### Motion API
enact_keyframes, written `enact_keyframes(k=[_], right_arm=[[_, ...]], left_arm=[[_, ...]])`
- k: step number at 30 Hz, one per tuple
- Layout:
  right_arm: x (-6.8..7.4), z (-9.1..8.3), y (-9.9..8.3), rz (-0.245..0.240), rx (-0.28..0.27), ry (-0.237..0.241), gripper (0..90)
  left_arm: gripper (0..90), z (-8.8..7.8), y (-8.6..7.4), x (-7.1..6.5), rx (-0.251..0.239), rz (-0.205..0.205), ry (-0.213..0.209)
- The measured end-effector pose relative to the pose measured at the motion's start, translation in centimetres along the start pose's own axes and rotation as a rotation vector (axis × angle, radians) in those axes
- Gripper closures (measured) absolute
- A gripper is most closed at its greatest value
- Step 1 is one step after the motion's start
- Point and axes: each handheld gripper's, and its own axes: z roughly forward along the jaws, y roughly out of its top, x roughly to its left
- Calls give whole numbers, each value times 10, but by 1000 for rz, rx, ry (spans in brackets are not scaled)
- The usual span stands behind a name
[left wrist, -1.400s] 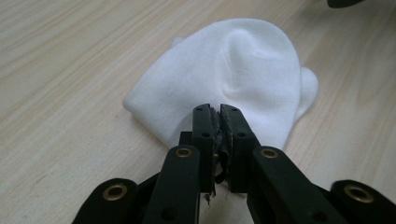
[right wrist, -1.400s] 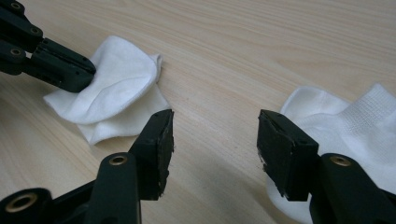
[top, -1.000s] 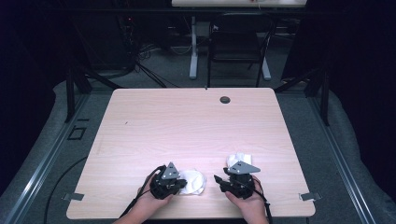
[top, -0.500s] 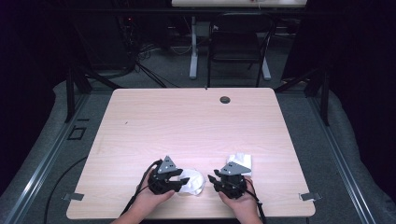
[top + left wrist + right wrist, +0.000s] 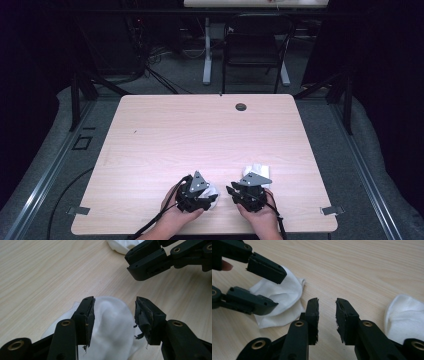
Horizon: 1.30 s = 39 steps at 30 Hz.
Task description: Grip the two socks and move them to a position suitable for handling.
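The left gripper (image 5: 113,315) has slid toward the table's (image 5: 200,135) near edge, jaws wide astride a small white cloth sock (image 5: 111,325). The right gripper (image 5: 327,315), narrowly parted and empty, has moved off the second white sock (image 5: 407,317), likely approaching the first.

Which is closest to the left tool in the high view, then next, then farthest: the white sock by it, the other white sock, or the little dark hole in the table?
1. The white sock, right at the left tool, near the front edge.
2. The other white sock, to the right, by the right tool.
3. The dark hole, at the table's far edge.
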Motion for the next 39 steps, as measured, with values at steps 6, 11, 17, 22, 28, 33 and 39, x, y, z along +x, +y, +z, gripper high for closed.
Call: enact_keyframes(k=[6,11,17,22,28,33,39], right_arm=[[-8,-6,-1,40,-31,-8,693],[-13,-9,-1,60,-35,-10,681],[-22,-15,1,62,-53,-74,706],[-42,-25,1,98,-61,-200,730],[-64,-14,-8,160,36,-261,744],[-62,1,-9,146,88,-239,750],[-55,17,2,120,98,-215,755]], left_arm=[[634,17,-2,-10,32,-14,-3],[704,22,-5,-10,44,-34,-12],[751,24,-8,-9,44,-42,-22],[749,23,-11,-9,32,-47,-30],[743,22,-12,-10,32,-58,-47],[663,14,-9,-7,-12,-77,-73],[619,-2,-7,1,-28,-79,-76]])
